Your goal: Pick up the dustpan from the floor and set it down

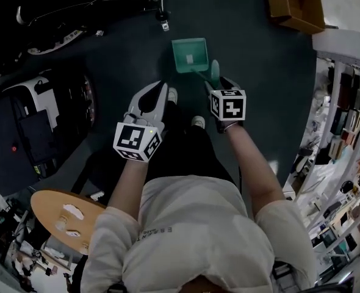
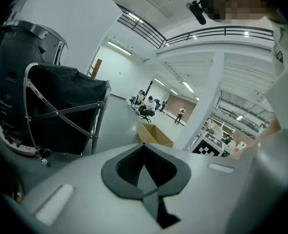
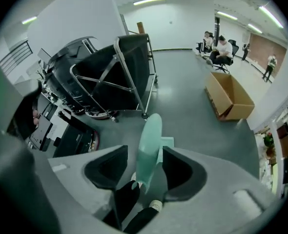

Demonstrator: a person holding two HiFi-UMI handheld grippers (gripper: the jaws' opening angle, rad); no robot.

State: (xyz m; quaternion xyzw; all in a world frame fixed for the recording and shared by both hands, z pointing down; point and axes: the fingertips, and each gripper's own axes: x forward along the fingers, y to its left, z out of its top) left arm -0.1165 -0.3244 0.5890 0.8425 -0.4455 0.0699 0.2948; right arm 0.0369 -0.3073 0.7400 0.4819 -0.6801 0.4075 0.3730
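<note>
Right fingers (image 3: 185, 172) apart | dustpan handle (image 3: 149, 145) between them | pan (image 1: 189, 55) on floor (image 1: 253, 60)

The dustpan (image 1: 190, 55) is mint green, the floor (image 1: 259, 84) dark grey-green, the box (image 1: 296, 5) brown.

Teal plastic dustpan (image 1: 186, 49) sat on dark floor (image 1: 253, 72), pan flat, open mouth facing away from the person, a pale patch inside. Long handle (image 1: 215, 71) tilted up and back, its rounded end btwn right gripper's (image 3: 145, 149) parted jaws, gap visible on one side.
</note>
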